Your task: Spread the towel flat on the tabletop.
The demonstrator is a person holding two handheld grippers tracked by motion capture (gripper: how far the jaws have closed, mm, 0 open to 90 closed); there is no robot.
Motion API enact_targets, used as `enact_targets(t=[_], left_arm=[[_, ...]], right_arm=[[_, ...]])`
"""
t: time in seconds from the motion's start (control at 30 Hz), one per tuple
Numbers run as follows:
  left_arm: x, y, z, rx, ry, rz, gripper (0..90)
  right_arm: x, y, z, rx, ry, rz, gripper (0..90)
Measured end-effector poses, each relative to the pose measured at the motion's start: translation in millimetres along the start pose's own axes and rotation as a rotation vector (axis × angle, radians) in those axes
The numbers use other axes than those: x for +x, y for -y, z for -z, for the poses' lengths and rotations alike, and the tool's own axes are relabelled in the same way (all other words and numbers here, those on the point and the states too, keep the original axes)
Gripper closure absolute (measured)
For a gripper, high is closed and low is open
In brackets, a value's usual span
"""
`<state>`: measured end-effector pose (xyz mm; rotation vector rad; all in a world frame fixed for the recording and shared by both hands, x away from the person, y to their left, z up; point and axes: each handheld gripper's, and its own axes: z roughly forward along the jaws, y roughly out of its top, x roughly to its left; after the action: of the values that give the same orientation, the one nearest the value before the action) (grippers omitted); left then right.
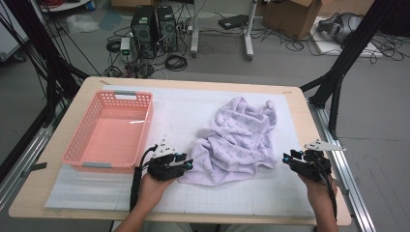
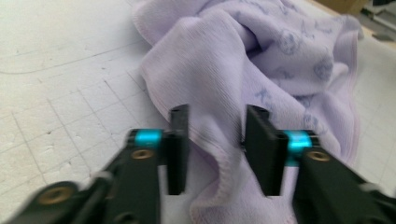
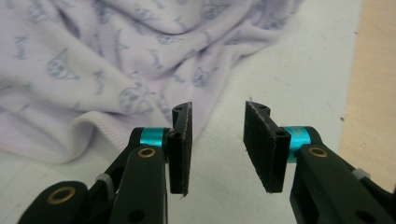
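A crumpled lilac cloth point(image 1: 239, 135) with a faint blue print lies on the white gridded mat point(image 1: 181, 108) at the table's middle. My left gripper point(image 1: 186, 162) sits at the cloth's near-left corner. In the left gripper view its jaws point(image 2: 217, 116) stand apart with a fold of the cloth point(image 2: 261, 60) lying between them, and the pads are not pressing it. My right gripper point(image 1: 288, 157) hovers off the cloth's right edge. In the right gripper view it point(image 3: 218, 112) is open over bare mat, nothing between its jaws, with the cloth point(image 3: 107, 56) to its left.
A pink plastic basket point(image 1: 146, 126) stands on the left of the mat with nothing in it. The wooden table edge point(image 1: 309, 125) runs close to my right gripper. Black frame posts, computers and cables are on the floor beyond the table.
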<state>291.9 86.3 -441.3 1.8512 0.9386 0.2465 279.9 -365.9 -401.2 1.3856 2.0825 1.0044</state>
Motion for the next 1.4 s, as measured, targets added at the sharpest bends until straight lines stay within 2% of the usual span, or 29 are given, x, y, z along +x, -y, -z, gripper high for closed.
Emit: enact_targets(t=[0.07,0.1,0.13,0.17,0.23,0.3,0.33,0.37,0.4,0.43,0.47,0.53,0.57,0.6,0.63,0.8,0.83,0.87,0.9,0.93,0.97,1.0,1.03,1.17,1.2,1.23,1.27,1.3,1.4], left_arm=[[-1.3,0.4,-3.5,0.024,0.015,-0.003,49.3],[-3.0,0.8,-5.7,0.036,0.018,-0.008,48.6],[-4.3,1.2,-7.7,0.053,0.018,-0.019,48.2],[-5.9,1.7,-10.0,0.069,0.018,-0.024,48.2],[-8.3,2.8,-14.6,0.101,0.023,-0.040,48.5],[-10.7,4.4,-18.9,0.133,0.019,-0.053,52.0],[-11.6,4.2,-18.3,0.136,0.007,-0.069,63.8],[-11.8,4.4,-18.2,0.143,0.017,-0.074,63.8],[-11.6,4.6,-17.4,0.148,0.016,-0.086,71.9],[-11.0,4.9,-16.3,0.153,0.022,-0.086,81.4],[-9.7,4.9,-14.8,0.156,0.030,-0.080,82.0],[-7.0,4.6,-9.7,0.147,0.032,-0.069,82.4],[-6.0,4.2,-6.6,0.137,0.030,-0.061,82.6],[-5.3,3.8,-3.4,0.127,0.030,-0.052,82.6],[-4.7,3.5,-0.2,0.121,0.030,-0.047,82.6],[-5.4,3.5,11.9,0.110,0.050,-0.030,82.6],[-6.8,3.9,13.4,0.114,0.056,-0.031,82.5],[-8.6,4.5,14.3,0.110,0.062,-0.033,82.5],[-9.9,4.8,15.6,0.110,0.076,-0.037,81.4],[-10.6,5.1,16.5,0.105,0.100,-0.038,81.4],[-10.8,5.4,17.0,0.097,0.120,-0.037,77.9],[-10.4,5.3,17.6,0.088,0.122,-0.033,68.1],[-9.7,5.1,18.0,0.076,0.115,-0.025,59.1],[-5.5,0.3,16.8,0.026,0.087,-0.023,45.4],[-5.1,-1.8,16.1,0.017,0.085,-0.025,44.6],[-5.7,-3.9,15.5,0.007,0.077,-0.028,44.6],[-6.1,-5.9,14.9,0.001,0.077,-0.035,44.6],[-6.4,-8.2,14.1,-0.005,0.077,-0.037,44.6],[-4.3,-15.2,11.5,-0.020,0.064,-0.044,44.6]], right_arm=[[-2.7,3.9,-7.1,0.020,0.012,-0.025,63.7],[-3.6,5.7,-11.4,0.026,-0.002,-0.052,63.8],[-4.1,7.3,-16.9,0.024,-0.023,-0.071,63.4],[0.2,9.2,-29.8,0.045,-0.075,-0.091,61.6],[3.2,9.9,-36.1,0.046,-0.094,-0.093,59.2],[12.9,9.6,-47.4,0.060,-0.106,-0.084,53.9],[22.4,8.6,-55.1,0.082,-0.101,-0.048,57.4],[22.4,8.6,-55.1,0.082,-0.101,-0.048,57.4],[25.0,7.6,-55.2,0.078,-0.102,-0.034,65.1],[28.0,5.5,-52.7,0.103,-0.111,0.010,83.1],[28.8,5.0,-51.5,0.123,-0.084,0.050,84.8],[27.4,4.9,-48.6,0.127,-0.074,0.063,85.2],[20.0,5.6,-39.7,0.114,-0.021,0.067,85.3],[20.0,5.6,-39.7,0.114,-0.021,0.067,85.3],[14.0,5.8,-34.2,0.101,0.006,0.059,85.3],[-14.0,5.8,-13.6,0.059,0.182,0.038,85.3],[-20.1,6.9,-11.1,0.052,0.193,0.023,84.9],[-20.1,6.9,-11.1,0.052,0.193,0.023,84.9],[-20.1,9.5,-11.4,0.060,0.189,0.016,79.9],[-20.1,9.5,-11.4,0.060,0.189,0.016,79.9],[-18.6,11.2,-11.1,0.058,0.191,0.010,71.9],[-17.4,13.1,-10.3,0.046,0.200,0.000,68.1],[-16.9,14.8,-8.0,0.035,0.187,-0.009,67.2],[-11.0,18.9,0.4,-0.004,0.151,-0.017,62.6],[-7.9,19.8,1.2,-0.013,0.125,-0.025,61.2],[0.1,21.0,0.4,-0.034,0.059,-0.029,57.8],[0.1,21.0,0.4,-0.034,0.059,-0.029,57.8],[6.0,21.5,-1.7,-0.038,0.016,-0.029,56.1],[30.4,20.5,-13.7,-0.024,-0.084,0.034,55.0]])
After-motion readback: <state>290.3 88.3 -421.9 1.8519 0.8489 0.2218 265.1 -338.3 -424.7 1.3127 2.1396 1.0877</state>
